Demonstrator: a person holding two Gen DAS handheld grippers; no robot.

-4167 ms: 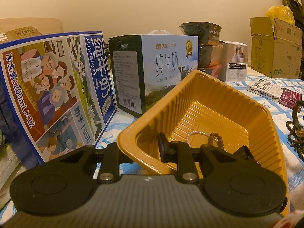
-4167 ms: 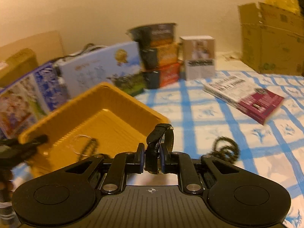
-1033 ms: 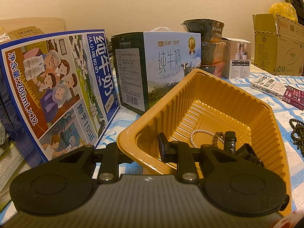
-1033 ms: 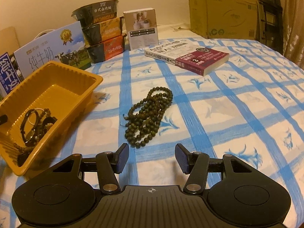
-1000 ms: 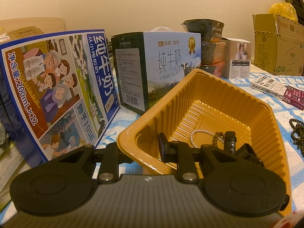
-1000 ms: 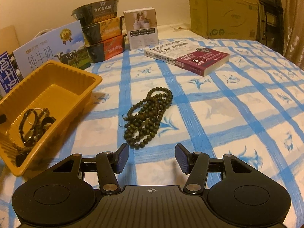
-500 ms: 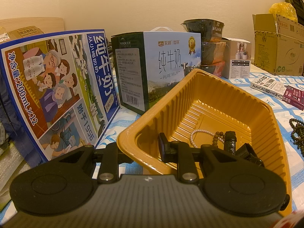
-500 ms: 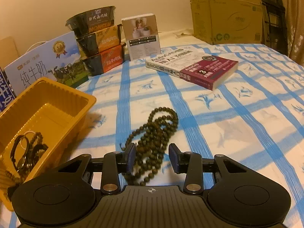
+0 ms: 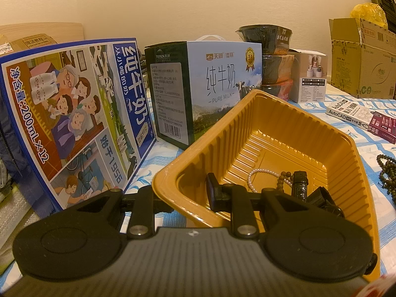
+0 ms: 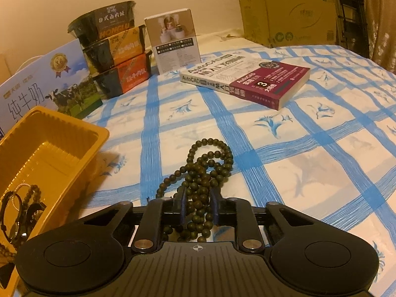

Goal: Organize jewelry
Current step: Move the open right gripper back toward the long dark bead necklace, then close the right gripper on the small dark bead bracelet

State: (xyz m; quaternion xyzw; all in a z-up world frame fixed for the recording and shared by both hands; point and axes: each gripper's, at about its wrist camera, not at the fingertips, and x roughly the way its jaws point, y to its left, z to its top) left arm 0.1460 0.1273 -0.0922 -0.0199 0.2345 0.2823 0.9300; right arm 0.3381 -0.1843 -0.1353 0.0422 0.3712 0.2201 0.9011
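Observation:
A yellow plastic tray holds a white pearl bracelet, a brown bead bracelet and a black watch. My left gripper is shut on the tray's near rim, one finger inside and one outside. In the right wrist view the tray sits at the left. A long dark green bead necklace lies coiled on the blue checked cloth. My right gripper has its fingers closed around the necklace's near end.
Two milk cartons stand behind the tray. Stacked food bowls, a small white box and an AutoCAD book lie further back. A cardboard box stands at the far right.
My right gripper moved forward and down over the bead necklace and its fingers closed on it. The left gripper and tray have not moved.

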